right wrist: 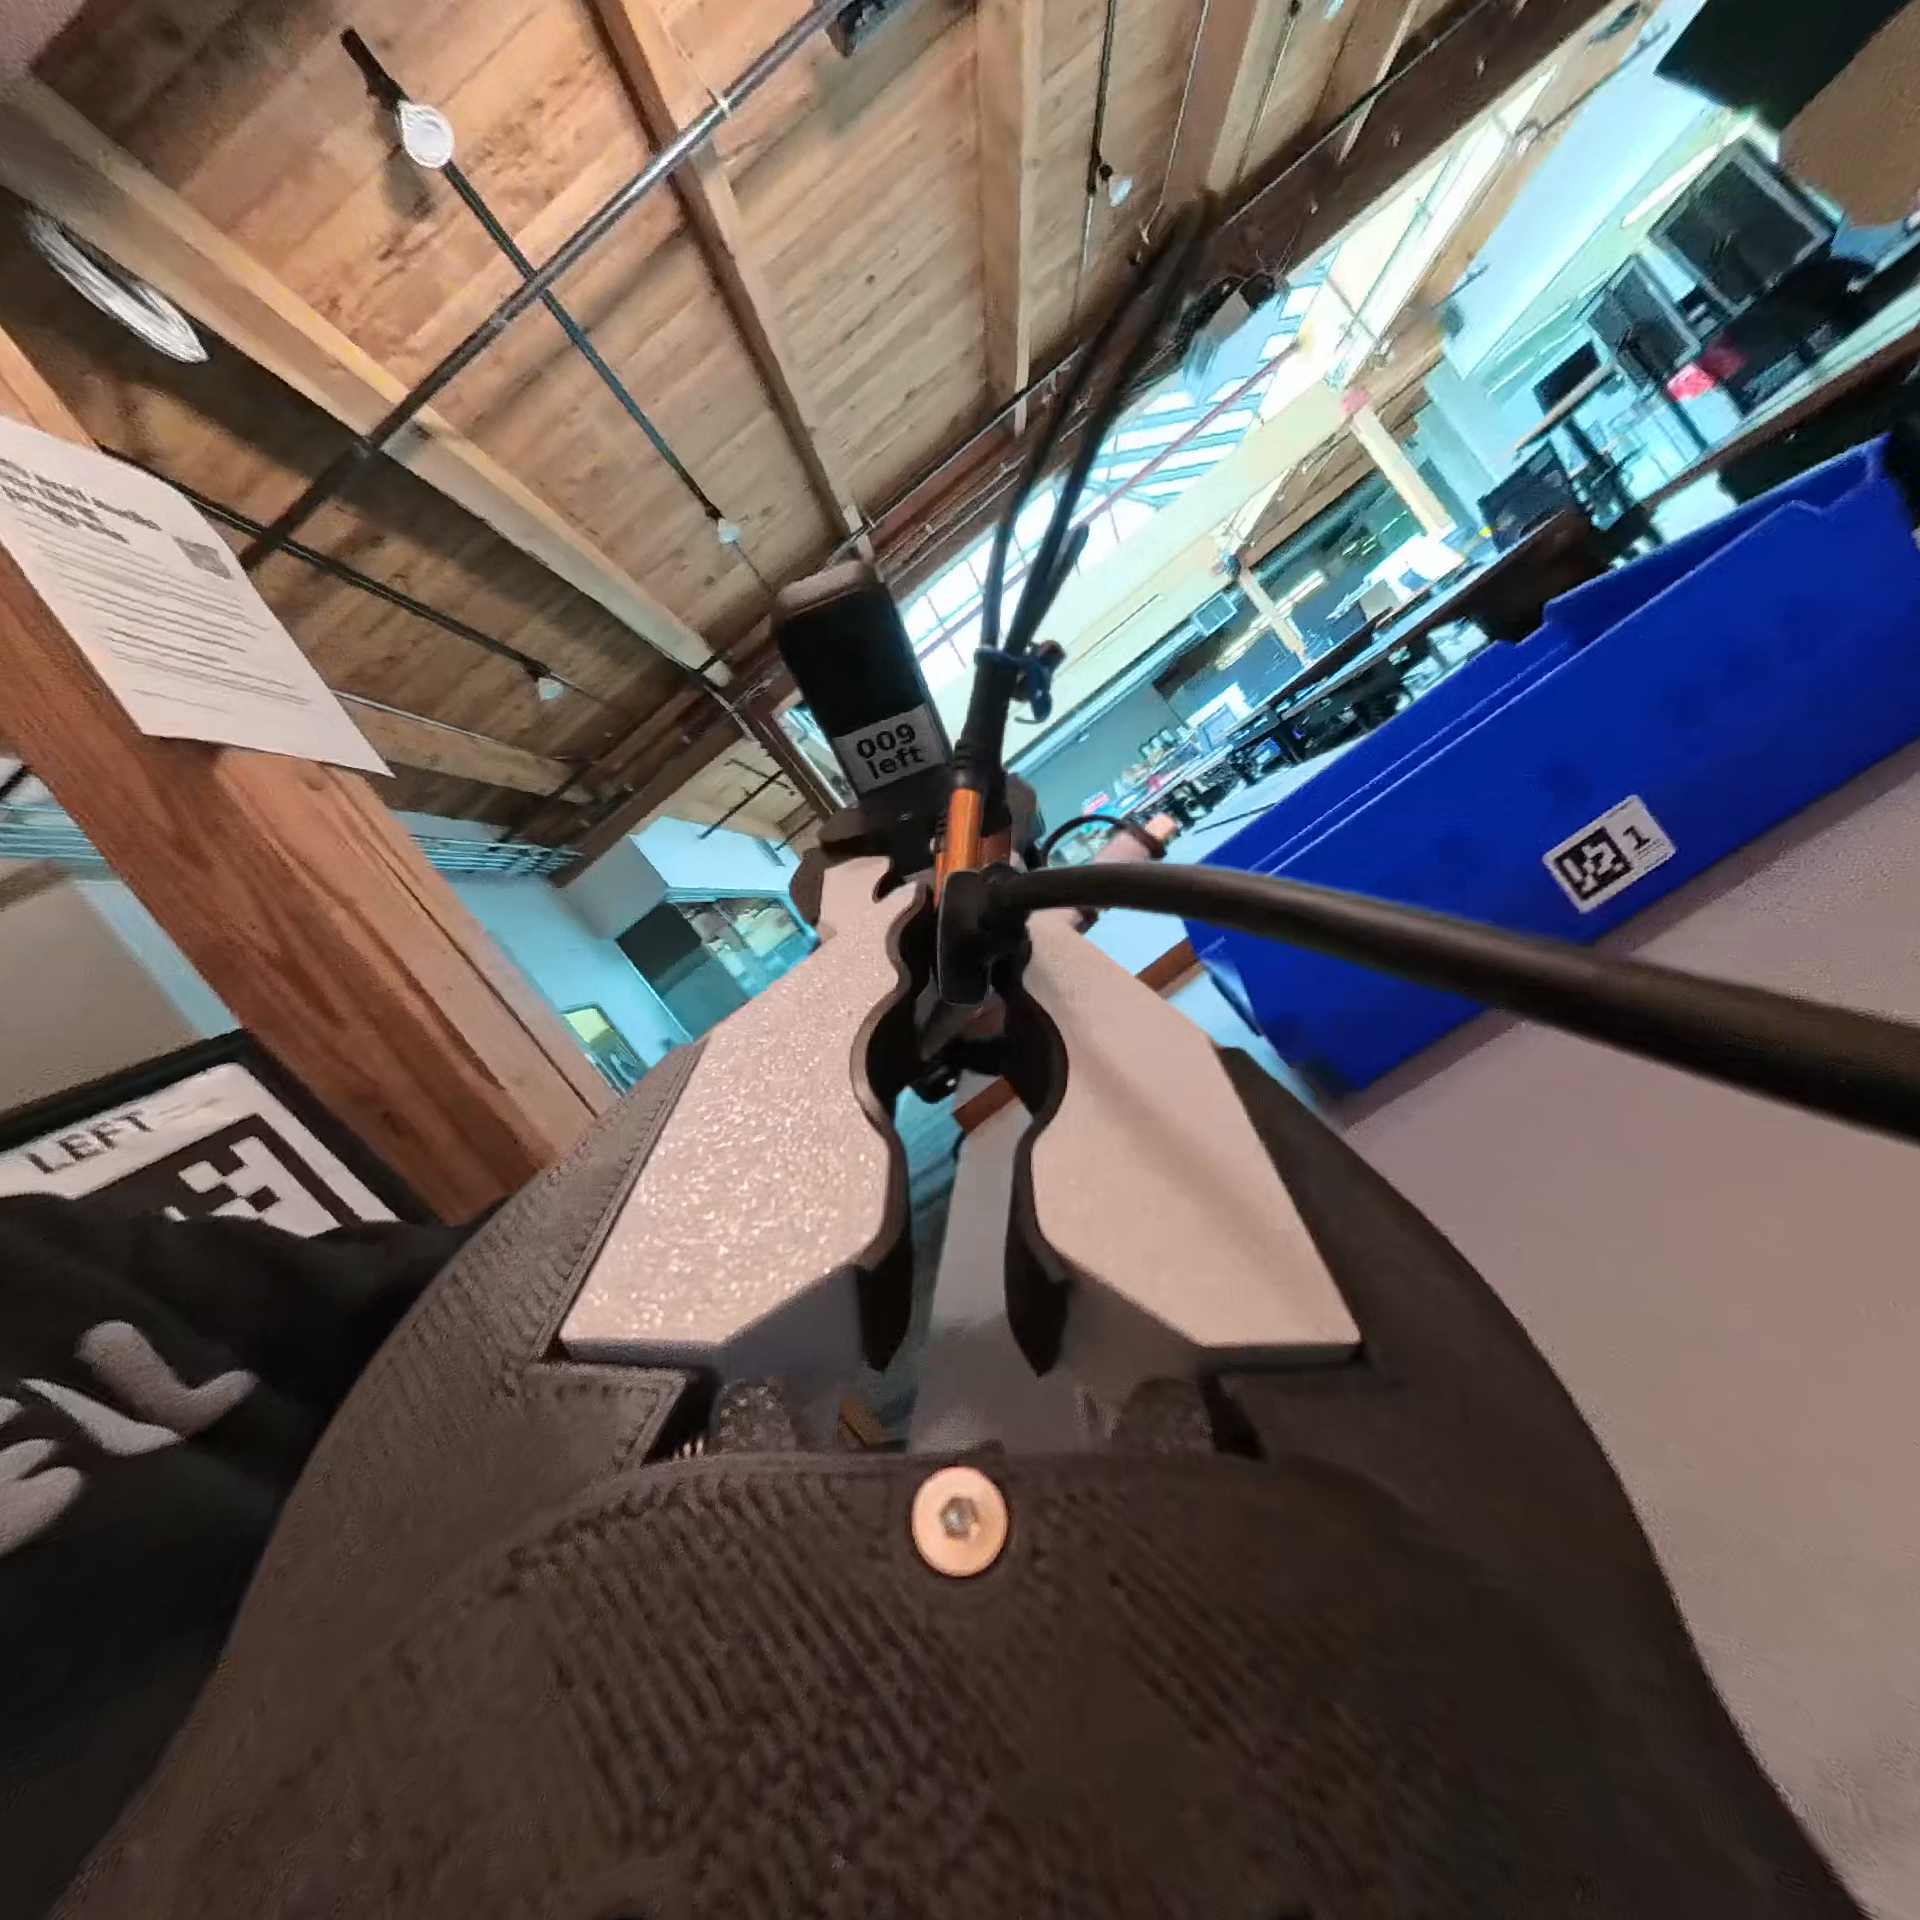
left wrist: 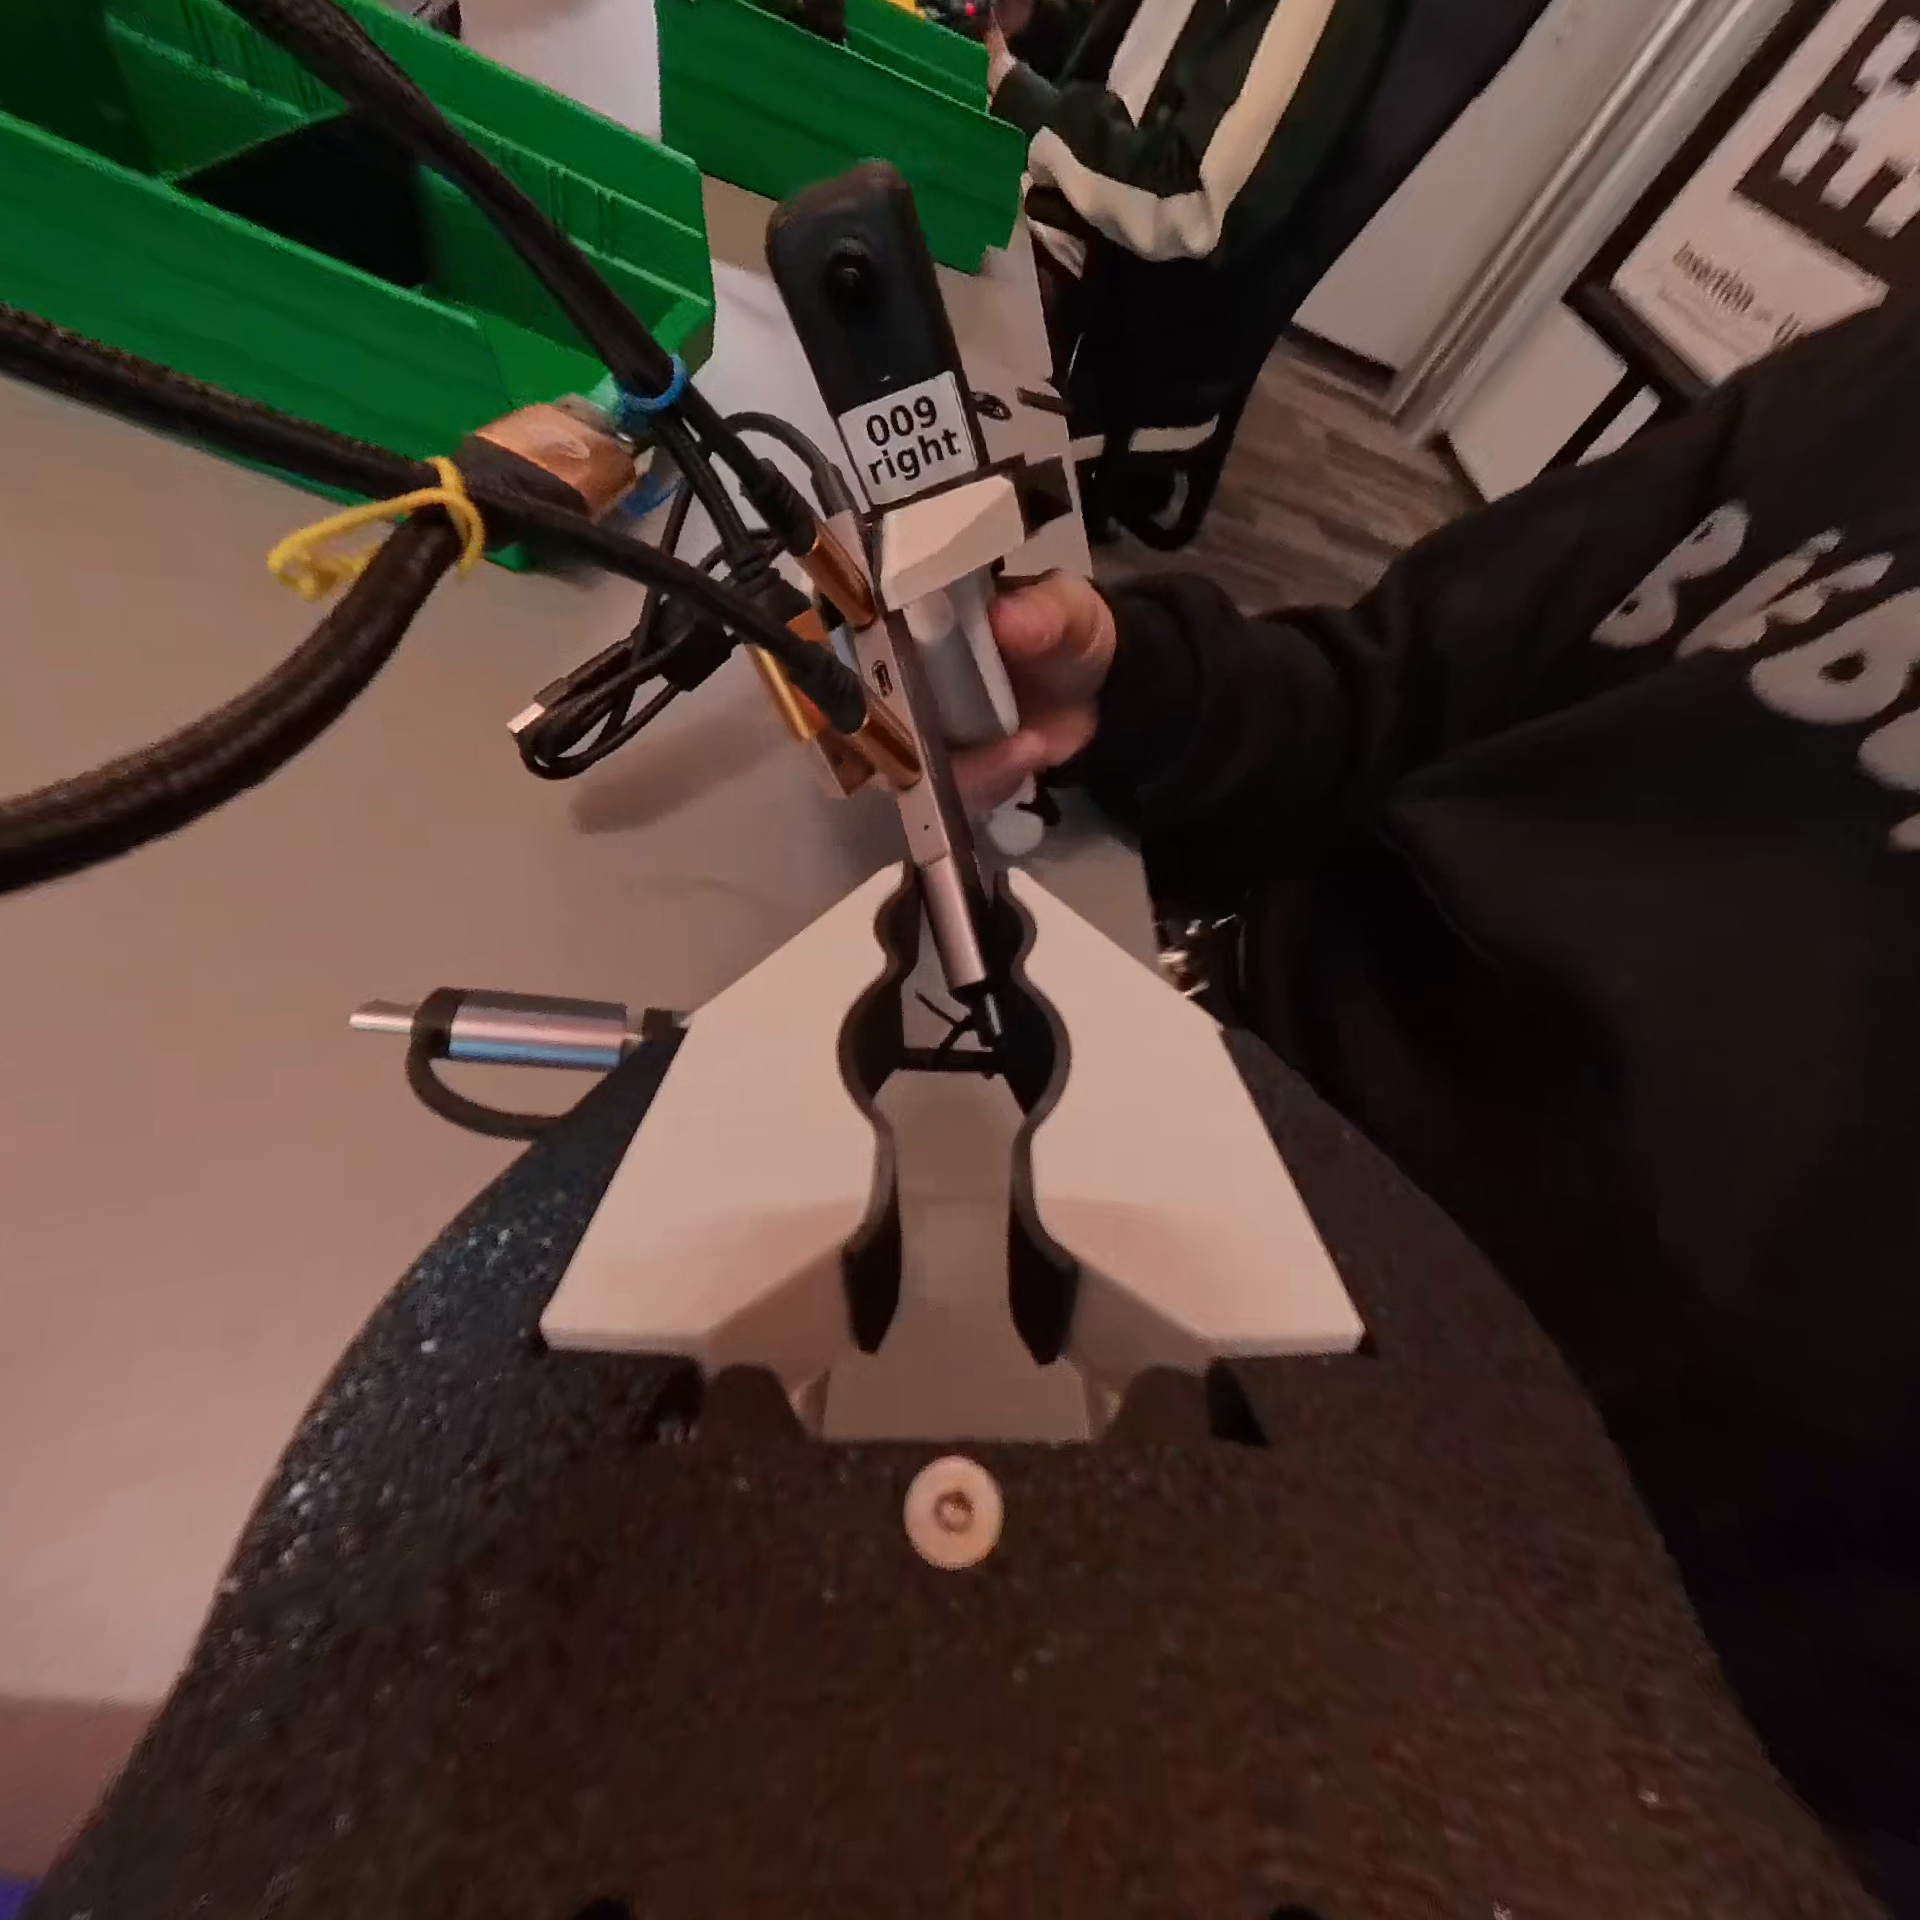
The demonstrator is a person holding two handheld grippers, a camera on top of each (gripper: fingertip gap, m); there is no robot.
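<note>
My left gripper (left wrist: 961, 925) is pinched narrow on the hub's (left wrist: 935, 821) bare end at 12 o'clock. My right gripper (right wrist: 961, 935), facing it, seems to be closed on the other end by the black plug (right wrist: 961, 971). The hub looks light, stiff and slick. Its cables (left wrist: 582, 312) tug towards 10 o'clock, so the bare flats are the best place to grip. An adapter (left wrist: 530, 1029) lies on the table (left wrist: 208, 1143) at 9 o'clock.

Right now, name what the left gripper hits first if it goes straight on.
The silver hub lying between the left gripper's tips; past it, probably the right gripper facing it, though depth is unclear.
</note>
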